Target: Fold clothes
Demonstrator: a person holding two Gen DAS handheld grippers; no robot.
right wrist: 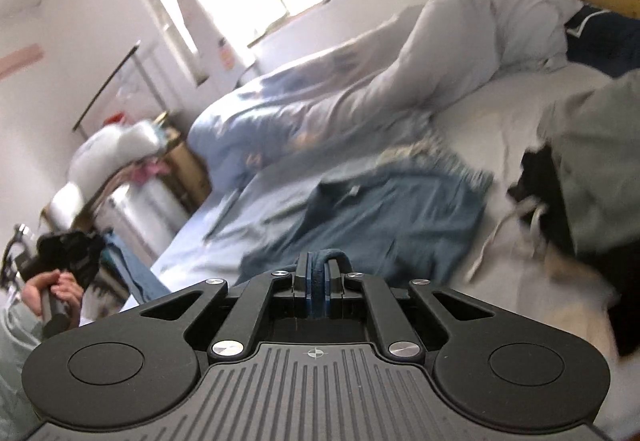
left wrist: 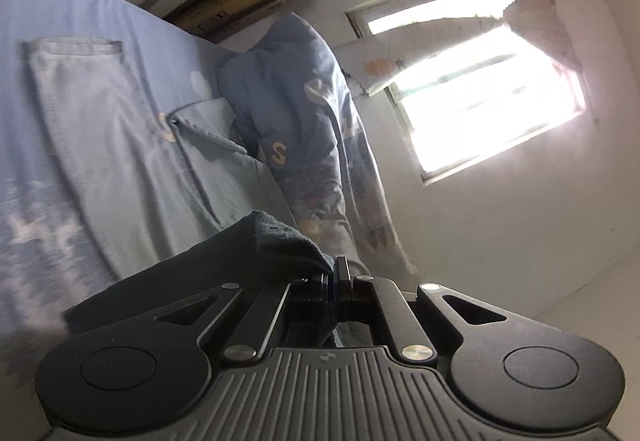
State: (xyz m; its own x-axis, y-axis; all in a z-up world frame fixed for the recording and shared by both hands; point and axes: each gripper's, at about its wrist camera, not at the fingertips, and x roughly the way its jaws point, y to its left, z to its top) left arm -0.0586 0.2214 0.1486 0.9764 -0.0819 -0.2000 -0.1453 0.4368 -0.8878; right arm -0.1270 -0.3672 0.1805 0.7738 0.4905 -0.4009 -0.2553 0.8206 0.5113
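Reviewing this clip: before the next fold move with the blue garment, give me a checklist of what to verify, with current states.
1. Left tool clamped on the dark blue garment: ok, fabric is pinched between shut fingers.
2. Right tool clamped on the garment's edge: ok, a fold of cloth is wedged between its fingers.
3. Garment spread flat on the bed sheet: not ok, it lies rumpled.
4. Landing area free: not ok, a grey garment and a drawstring lie beside it.
5. Both grips on matching corners: cannot tell.
6. Image sharpness: not ok, right view is blurred.
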